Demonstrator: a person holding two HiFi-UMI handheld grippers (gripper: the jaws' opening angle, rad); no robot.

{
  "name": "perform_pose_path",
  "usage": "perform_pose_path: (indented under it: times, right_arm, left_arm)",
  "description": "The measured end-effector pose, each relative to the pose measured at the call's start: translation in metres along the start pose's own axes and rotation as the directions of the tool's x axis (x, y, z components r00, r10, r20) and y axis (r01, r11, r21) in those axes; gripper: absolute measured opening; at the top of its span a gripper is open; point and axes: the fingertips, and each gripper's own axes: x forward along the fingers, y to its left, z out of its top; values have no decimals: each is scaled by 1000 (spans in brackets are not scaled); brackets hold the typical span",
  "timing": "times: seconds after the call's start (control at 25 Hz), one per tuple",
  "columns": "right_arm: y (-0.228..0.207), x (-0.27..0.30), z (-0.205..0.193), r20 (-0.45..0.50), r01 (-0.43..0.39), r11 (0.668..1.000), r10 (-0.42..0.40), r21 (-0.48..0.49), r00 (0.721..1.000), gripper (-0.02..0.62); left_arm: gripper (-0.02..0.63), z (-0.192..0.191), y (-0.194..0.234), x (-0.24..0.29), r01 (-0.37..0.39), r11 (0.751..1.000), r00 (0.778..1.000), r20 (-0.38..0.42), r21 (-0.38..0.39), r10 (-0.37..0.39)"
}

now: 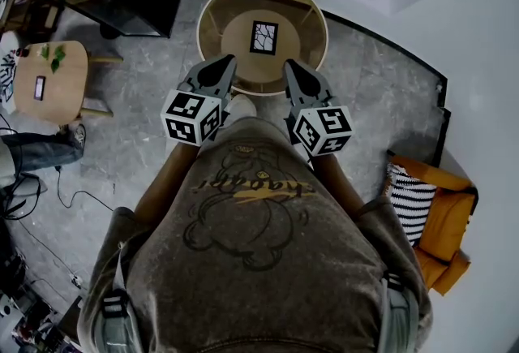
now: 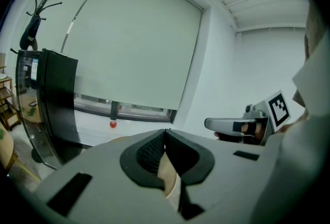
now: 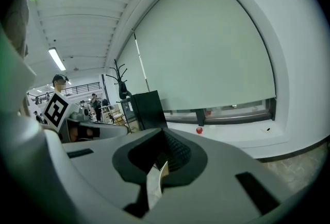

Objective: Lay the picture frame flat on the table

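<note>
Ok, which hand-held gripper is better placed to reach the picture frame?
Right, marginally: the picture frame sits slightly nearer the right hand-held gripper than the left hand-held gripper; both are shut, empty, by the table's near rim.

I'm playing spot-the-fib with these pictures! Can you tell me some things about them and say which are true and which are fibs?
1. The picture frame lies on the round table. True.
2. The left gripper holds the picture frame. False: it is shut on nothing, and the frame lies apart from it.
3. The right gripper is wide open. False: it is shut too, with nothing in it.
4. A striped cushion sits on the orange chair. True.
</note>
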Motion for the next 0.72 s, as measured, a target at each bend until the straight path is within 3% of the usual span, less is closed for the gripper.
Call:
perform_pose_path:
  times: [0.72]
  right_arm:
    - [-11,-2,-2,-10,1,1000,-1,-8,1000,20]
  left_arm:
    - [17,9,-3,11,-1,1000,1000,22,-12,1]
